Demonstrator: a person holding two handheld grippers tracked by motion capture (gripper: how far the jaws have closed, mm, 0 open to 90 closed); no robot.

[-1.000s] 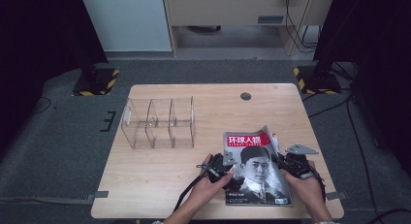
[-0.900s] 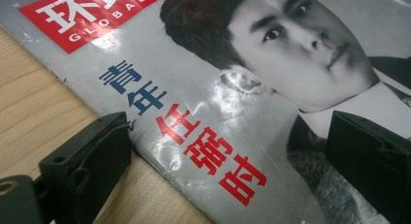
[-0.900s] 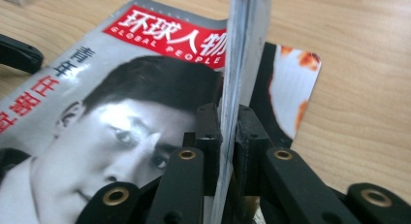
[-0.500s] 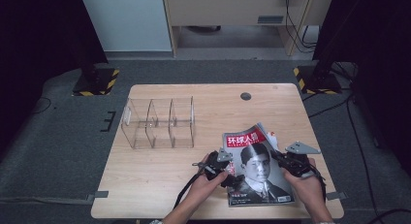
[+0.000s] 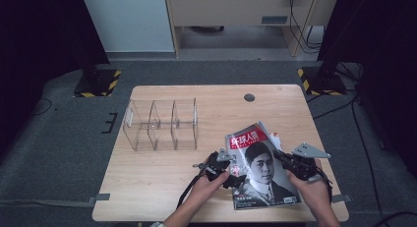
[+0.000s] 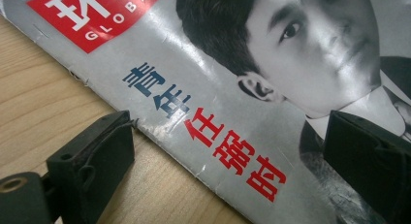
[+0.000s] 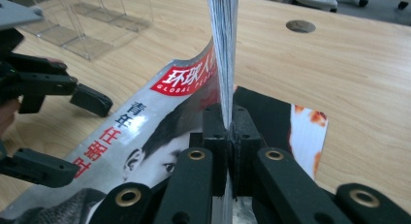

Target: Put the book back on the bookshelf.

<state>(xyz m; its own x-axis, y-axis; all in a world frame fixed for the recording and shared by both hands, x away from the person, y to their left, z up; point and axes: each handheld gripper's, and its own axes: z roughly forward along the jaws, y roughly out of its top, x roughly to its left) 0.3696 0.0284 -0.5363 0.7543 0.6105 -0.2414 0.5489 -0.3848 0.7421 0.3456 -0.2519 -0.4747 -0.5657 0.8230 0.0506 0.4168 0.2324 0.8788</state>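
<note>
At the lower right of the high view, the magazine (image 5: 260, 170) sits on the wooden table (image 5: 162, 187), cover up, with the red title block toward the top of the frame and a portrait below it; another printed sheet or magazine (image 7: 305, 132) peeks out from under it in the right gripper view.

Right gripper (image 5: 290, 160) is clamped tight on the magazine's right edge; in the right gripper view you can see the page stack standing up straight out of the pinched jaws, so that edge is lifted off the table while the cover curls down to the left. Its jaws have just been closing, with those pages between them.

Left gripper (image 5: 235, 178) is a different story; its jaws are spread wide and grasping nothing. In the left gripper view one jaw lies on bare wood just beside the magazine's left edge and the other hangs over the cover by the collar of the portrait; pads not pressing anything.

My read: we're at the pick-up step, one side secured, the other not yet. The clear acrylic file rack (image 5: 162, 125), empty at the middle left, looks like the likely destination. Next move probably calls for the left jaws to close on that left edge, then lifting both sides evenly so the floppy pages don't sag or slip.
</note>
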